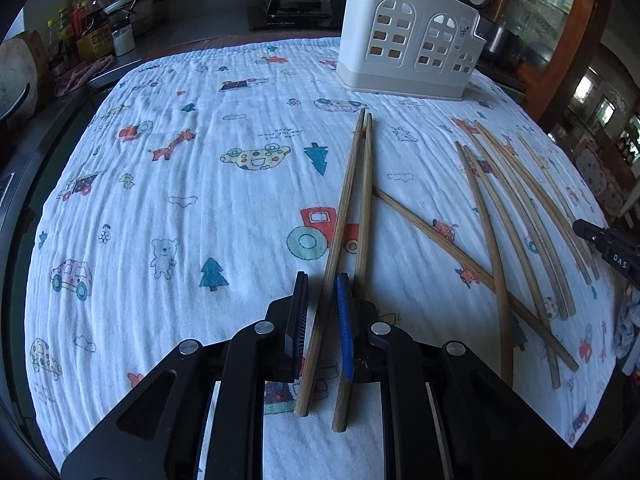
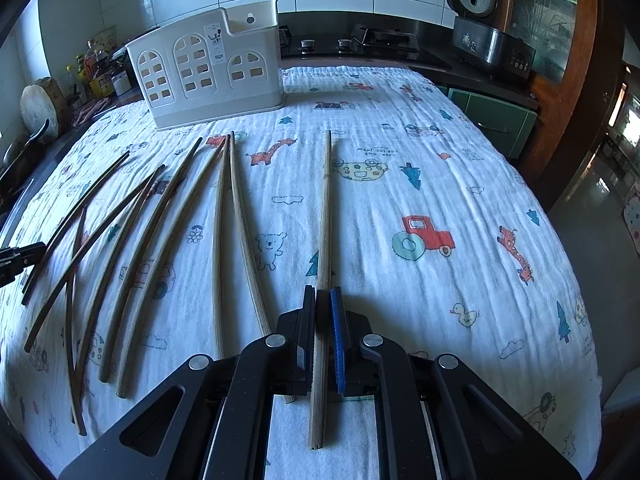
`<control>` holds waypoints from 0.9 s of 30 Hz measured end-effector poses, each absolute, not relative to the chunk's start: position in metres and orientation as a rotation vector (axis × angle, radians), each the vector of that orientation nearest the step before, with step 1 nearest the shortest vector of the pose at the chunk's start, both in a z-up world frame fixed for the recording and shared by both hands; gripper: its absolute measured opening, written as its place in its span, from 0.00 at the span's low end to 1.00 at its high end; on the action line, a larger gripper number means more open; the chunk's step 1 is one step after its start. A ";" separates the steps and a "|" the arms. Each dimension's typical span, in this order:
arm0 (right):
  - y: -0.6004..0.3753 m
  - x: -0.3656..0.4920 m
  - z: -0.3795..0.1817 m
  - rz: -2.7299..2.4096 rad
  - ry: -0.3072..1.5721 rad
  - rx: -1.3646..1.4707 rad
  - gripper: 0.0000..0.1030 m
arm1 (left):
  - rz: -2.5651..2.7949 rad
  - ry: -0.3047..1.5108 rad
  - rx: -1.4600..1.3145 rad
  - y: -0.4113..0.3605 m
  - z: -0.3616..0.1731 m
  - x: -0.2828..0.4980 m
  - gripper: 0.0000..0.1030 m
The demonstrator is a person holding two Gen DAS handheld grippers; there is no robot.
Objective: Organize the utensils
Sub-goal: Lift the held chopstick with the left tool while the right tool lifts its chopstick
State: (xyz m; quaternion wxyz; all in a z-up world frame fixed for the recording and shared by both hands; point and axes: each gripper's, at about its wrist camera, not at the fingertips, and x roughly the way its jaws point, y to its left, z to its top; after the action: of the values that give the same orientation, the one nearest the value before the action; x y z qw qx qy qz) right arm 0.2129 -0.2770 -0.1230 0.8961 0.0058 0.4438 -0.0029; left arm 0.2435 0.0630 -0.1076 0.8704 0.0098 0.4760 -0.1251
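Note:
My left gripper (image 1: 323, 280) is shut on two long wooden chopsticks (image 1: 352, 184). One runs between the black pad and the blue pad, the other is partly hidden behind the blue pad. Their tips point toward the white utensil holder (image 1: 408, 40) and cross over a loose chopstick (image 1: 436, 236). My right gripper (image 2: 322, 290) is shut on a single chopstick (image 2: 326, 208) that points up the cloth, with the holder (image 2: 208, 68) off to its far left. Several more chopsticks (image 2: 160, 248) lie fanned out on the cloth between the two grippers.
A white cloth with cartoon prints (image 2: 440, 184) covers the table, which drops off at the right. Behind it are a gas stove (image 2: 384, 40), a rice cooker (image 2: 492, 44), bottles (image 1: 88, 24) and a round wooden board (image 2: 42, 104).

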 end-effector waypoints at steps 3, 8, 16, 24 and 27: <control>-0.276 0.213 -0.123 -0.005 0.917 0.017 0.08 | -0.232 0.985 0.061 0.055 -0.108 0.241 0.12; -0.278 0.212 -0.122 0.002 0.908 0.028 0.07 | -0.227 0.976 0.036 0.052 -0.103 0.239 0.05; -0.280 0.200 -0.104 0.011 0.847 0.018 0.07 | -0.243 0.914 0.028 0.047 -0.077 0.224 0.05; -0.275 0.188 -0.068 0.034 0.751 -0.004 0.07 | -0.281 0.814 0.006 0.039 -0.034 0.206 0.05; -0.270 0.186 -0.054 0.050 0.717 -0.026 0.07 | -0.291 0.828 0.006 0.035 -0.028 0.205 0.05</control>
State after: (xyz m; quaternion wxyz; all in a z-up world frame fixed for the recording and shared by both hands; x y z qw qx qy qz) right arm 0.1858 -0.2696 -0.0538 0.9360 -0.0127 0.3510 0.0242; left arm 0.2049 0.0352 -0.0281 0.9052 0.0027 0.4010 -0.1406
